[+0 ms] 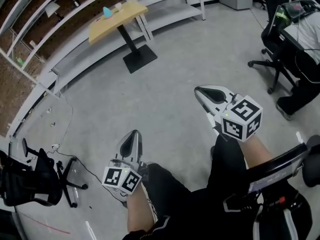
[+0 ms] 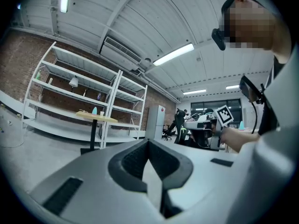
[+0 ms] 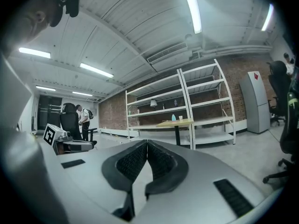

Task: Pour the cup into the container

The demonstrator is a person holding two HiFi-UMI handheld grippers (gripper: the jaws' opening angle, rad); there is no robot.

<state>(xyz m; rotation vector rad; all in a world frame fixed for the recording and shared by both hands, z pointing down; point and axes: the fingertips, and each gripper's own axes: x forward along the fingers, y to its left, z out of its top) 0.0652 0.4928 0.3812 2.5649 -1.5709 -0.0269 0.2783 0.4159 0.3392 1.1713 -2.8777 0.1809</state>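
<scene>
Both forearms reach forward, with the grippers level above the floor. The left gripper (image 1: pixel 134 133) and right gripper (image 1: pixel 200 90) are closed and empty. The cup (image 1: pixel 118 6) stands on the distant table (image 1: pixel 127 15), well apart from them.

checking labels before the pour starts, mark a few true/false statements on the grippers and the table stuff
1. The left gripper is shut and empty. True.
2. The right gripper holds a cup. False: it is shut on nothing.
3. The small teal object stands on the yellow table. True.
4. Both grippers hover over the table. False: they are over bare floor, well apart from it.
</scene>
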